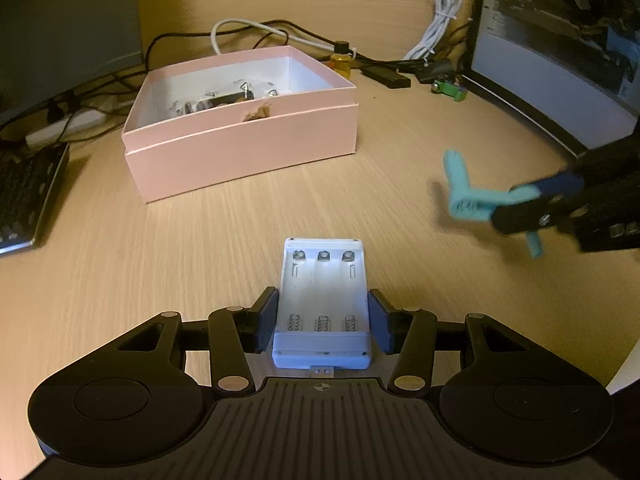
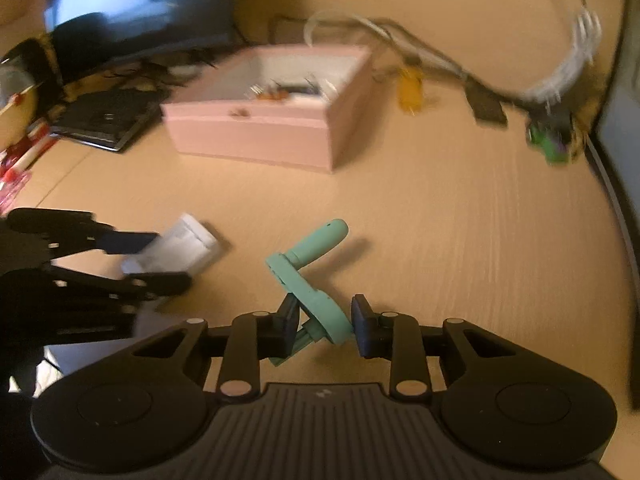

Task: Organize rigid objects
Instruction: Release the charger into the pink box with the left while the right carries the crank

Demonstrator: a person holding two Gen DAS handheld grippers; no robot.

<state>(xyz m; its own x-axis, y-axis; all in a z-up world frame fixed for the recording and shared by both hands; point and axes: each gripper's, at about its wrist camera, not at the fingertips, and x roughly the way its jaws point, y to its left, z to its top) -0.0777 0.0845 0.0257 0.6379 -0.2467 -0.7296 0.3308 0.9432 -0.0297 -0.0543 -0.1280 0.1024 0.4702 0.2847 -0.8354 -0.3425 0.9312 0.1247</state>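
- Left view: left gripper (image 1: 322, 322) clamps the white charger (image 1: 322, 304), near side of the pink box (image 1: 240, 136). I'd lift it level, clear that near wall.
- Right view: right gripper (image 2: 324, 326) pinches the teal crank (image 2: 310, 276), right of the box (image 2: 256, 128); grip looks skewed, so go slow.

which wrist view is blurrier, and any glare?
Right wrist view: motion-smeared throughout, the pink box and cables soft, the teal crank fairly sharp. Left wrist view: mostly sharp, white battery holder crisp with mild glare near its contacts; only the right gripper is blurred.
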